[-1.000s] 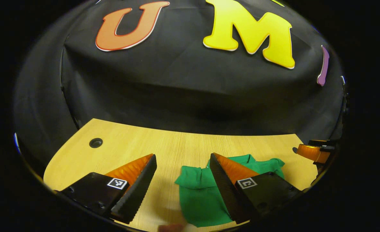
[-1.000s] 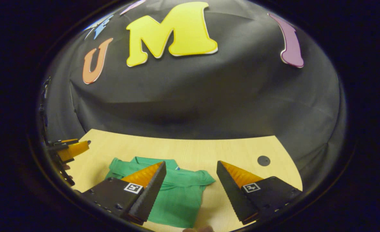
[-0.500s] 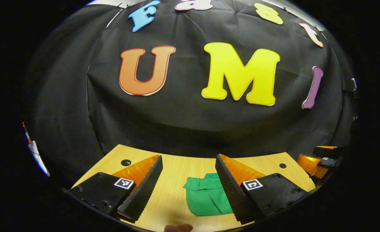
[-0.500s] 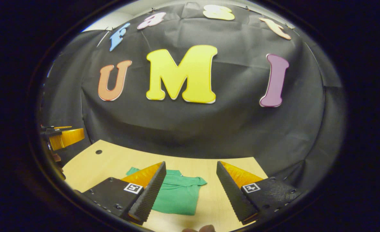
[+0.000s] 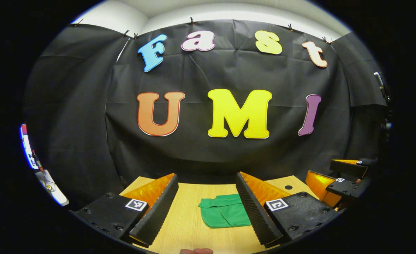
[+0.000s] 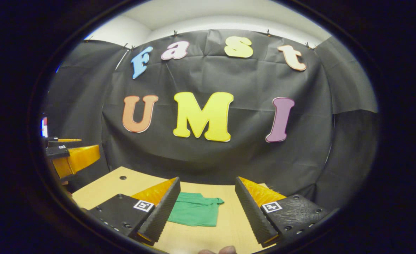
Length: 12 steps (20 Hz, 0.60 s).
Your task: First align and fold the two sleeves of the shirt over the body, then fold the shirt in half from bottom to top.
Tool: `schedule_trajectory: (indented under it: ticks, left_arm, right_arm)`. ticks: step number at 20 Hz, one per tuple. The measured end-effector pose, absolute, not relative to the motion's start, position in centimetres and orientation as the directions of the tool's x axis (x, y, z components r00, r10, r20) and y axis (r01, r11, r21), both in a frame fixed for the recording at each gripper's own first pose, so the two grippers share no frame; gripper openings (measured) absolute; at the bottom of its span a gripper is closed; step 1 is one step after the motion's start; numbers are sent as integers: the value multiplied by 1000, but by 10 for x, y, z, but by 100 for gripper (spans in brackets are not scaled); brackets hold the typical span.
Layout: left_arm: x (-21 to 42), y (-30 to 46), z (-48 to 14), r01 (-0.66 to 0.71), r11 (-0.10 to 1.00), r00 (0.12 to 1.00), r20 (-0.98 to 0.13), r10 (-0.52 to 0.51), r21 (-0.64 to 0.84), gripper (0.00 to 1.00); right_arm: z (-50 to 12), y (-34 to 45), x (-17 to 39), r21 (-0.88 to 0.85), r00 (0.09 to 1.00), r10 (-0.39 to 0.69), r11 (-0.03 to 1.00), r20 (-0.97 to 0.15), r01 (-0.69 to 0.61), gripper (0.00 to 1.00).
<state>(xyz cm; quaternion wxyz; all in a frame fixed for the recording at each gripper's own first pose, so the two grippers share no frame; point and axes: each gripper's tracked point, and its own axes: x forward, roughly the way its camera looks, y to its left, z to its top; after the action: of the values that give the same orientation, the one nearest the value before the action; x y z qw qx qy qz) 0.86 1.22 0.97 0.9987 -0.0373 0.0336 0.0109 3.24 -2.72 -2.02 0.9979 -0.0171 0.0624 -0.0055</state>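
A green shirt lies folded into a small rectangle on the wooden table, its collar end toward the booth wall. In the left gripper view my left gripper stands open above the table's near side, nothing between its fingers; the shirt lies beyond them, partly behind the right finger. The right gripper appears at the far right there. In the right gripper view my right gripper is open and empty, the shirt on the table beyond its left finger. The left gripper sits at that view's left edge.
The table has a round cable hole near each far corner, one on the right and one on the left. The black cloth wall rises right behind the table. A fingertip shows at the bottom edge.
Both grippers have drawn back and tilted up from the shirt, which now looks smaller and farther off. More of the wall shows. Both stay open.
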Motion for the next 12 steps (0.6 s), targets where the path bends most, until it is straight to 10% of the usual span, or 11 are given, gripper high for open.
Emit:
schedule_trajectory:
  ticks: [12]
  left_arm:
    - [-42, 19, 12, -16, 997, 1000, -20, 15, -75, 100]
  right_arm:
    - [-9, 1, -33, 22, 998, -22, 999, -55, 24, 95]
